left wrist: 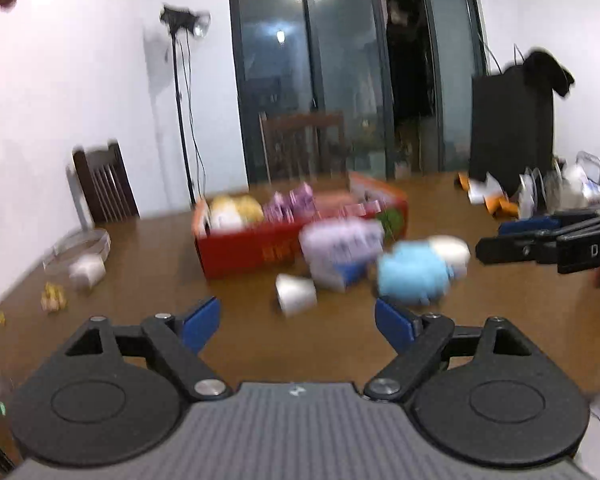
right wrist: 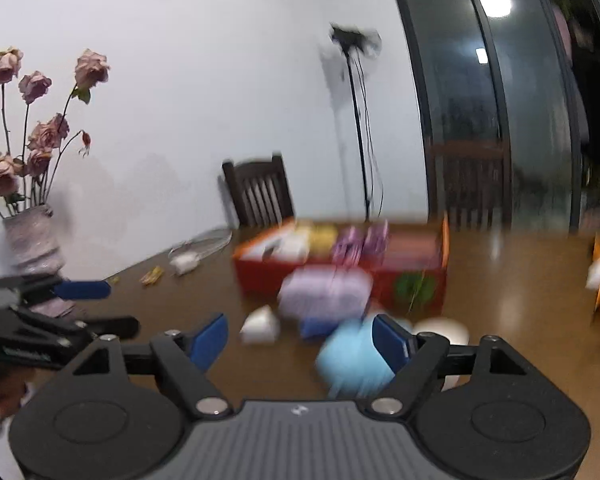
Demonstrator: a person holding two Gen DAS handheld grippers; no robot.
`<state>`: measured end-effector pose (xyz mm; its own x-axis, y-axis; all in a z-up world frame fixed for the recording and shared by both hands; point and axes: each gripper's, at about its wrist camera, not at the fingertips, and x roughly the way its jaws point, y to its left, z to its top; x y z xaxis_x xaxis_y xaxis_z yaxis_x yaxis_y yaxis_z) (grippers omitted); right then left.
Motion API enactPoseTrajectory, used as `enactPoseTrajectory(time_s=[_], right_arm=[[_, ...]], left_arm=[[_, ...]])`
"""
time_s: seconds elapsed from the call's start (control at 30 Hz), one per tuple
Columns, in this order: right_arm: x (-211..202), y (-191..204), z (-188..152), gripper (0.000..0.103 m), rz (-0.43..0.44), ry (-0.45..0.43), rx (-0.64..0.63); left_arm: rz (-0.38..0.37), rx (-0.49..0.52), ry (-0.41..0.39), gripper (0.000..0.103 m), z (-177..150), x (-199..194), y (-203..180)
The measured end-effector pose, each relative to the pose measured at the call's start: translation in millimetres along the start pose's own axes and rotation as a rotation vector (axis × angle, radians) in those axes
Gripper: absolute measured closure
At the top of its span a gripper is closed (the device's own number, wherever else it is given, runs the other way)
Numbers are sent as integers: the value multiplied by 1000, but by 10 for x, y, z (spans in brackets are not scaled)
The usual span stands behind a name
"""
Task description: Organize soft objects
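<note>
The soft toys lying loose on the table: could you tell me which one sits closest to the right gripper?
The light blue plush, just past the open right gripper by its right finger. The lilac plush lies further back, against the red box.

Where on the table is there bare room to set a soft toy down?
Bare wood lies between the left gripper and the white cup, and left of the red box toward the small white thing. It is crowded in front of the box, where the purple toy, blue toy and cup sit close together.
</note>
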<state>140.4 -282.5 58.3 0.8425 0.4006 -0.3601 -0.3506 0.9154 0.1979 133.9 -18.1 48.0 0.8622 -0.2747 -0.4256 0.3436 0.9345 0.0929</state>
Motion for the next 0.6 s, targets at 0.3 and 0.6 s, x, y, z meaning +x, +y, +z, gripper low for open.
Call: enactPoseTrajectory(time_s=[0.3, 0.6], right_arm=[[18, -119, -189, 25, -64, 19, 86], [652, -467, 99, 39, -33, 21, 164]], left_arm=[[-47, -80, 39, 17, 21, 316, 76], [-126, -252, 38, 30, 416, 1108, 254]])
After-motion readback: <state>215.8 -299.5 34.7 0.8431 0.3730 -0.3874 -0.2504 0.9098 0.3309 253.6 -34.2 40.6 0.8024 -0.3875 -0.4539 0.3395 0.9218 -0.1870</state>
